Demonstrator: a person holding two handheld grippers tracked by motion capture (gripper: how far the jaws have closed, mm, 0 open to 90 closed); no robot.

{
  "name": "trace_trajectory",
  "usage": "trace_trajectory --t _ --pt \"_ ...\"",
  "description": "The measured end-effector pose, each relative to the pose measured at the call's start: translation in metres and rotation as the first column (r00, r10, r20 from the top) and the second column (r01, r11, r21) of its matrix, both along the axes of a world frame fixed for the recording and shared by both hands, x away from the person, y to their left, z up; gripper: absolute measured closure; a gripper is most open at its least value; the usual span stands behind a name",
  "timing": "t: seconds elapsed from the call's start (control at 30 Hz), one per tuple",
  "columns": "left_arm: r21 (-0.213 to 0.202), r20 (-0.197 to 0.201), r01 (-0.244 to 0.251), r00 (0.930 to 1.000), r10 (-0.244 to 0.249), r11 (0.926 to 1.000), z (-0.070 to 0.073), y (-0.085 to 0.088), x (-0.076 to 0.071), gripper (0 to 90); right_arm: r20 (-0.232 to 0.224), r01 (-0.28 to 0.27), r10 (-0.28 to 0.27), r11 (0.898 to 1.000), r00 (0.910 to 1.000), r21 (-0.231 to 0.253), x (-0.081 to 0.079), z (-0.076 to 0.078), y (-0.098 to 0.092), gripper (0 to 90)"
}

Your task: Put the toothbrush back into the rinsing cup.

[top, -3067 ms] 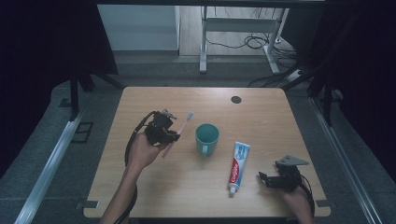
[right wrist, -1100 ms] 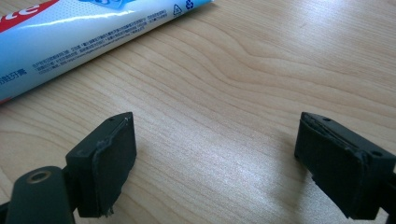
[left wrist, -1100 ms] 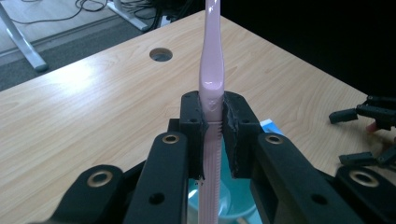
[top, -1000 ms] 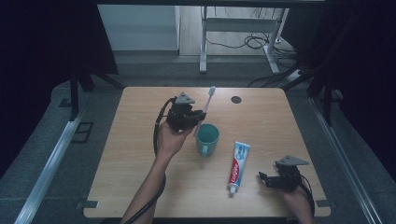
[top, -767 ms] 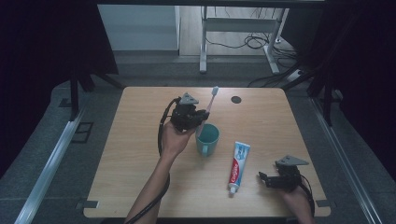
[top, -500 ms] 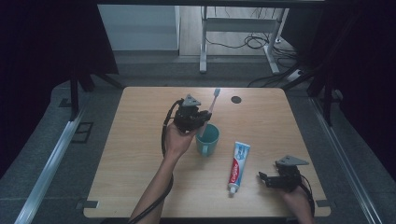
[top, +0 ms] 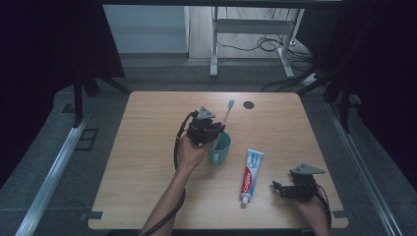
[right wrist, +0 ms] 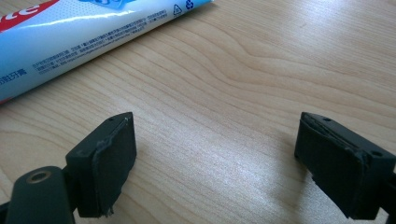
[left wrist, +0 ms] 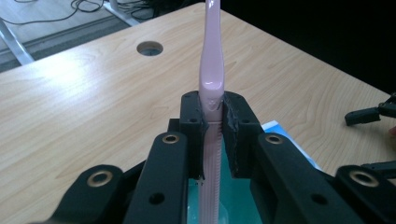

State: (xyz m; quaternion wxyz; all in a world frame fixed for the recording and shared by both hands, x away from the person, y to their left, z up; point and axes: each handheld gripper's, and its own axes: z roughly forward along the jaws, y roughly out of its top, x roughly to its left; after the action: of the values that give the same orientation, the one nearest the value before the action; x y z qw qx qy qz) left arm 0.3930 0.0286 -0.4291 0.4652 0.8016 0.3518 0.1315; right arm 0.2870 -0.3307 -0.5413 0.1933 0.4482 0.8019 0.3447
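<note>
My left gripper (top: pixel 210 132) (left wrist: pixel 213 126) is shut on a pink toothbrush (top: pixel 227 112) (left wrist: pixel 211 70), pinched at its handle. The brush head points up and away, and its lower end dips into the teal cup (top: pixel 220 148) (left wrist: pixel 243 196) just under the jaws. A white and blue toothpaste tube (top: pixel 251 175) (right wrist: pixel 70 35) lies flat to the right of the cup. My right gripper (top: pixel 279 189) (right wrist: pixel 215 158) rests near the table's front right corner, open, with bare wood between its pads.
The wooden table (top: pixel 147 147) has a round cable hole (top: pixel 248 104) (left wrist: pixel 150 48) near its far edge. Beyond the table stand a metal desk frame (top: pixel 215 39) and loose cables on the floor. Dark curtains flank both sides.
My left gripper has carried the toothbrush down and toward the near side, so its lower end now sits in the cup. The right gripper has stayed still.
</note>
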Motion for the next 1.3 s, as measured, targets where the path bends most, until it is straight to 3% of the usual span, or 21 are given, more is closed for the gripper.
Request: trace_trajectory --t 0.43,0.8,1.3 --pt "0.001 -0.026 -0.01 0.9996 0.01 1.0 -0.018 -0.002 -0.004 79.2 0.002 -0.001 0.001 1.0 1.0 0.0 0.0 0.0 0.0 12.2" --pt "0.035 -0.051 -0.007 0.9986 0.009 0.9994 -0.031 -0.008 -0.004 79.1 -0.001 0.0 0.0 1.0 1.0 0.0 0.0 0.0 0.0 12.2" --pt "0.099 -0.078 -0.003 0.9969 0.011 0.9951 -0.037 -0.015 -0.003 78.5 0.0 0.0 0.0 1.0 1.0 0.0 0.0 0.0 0.0 12.2"
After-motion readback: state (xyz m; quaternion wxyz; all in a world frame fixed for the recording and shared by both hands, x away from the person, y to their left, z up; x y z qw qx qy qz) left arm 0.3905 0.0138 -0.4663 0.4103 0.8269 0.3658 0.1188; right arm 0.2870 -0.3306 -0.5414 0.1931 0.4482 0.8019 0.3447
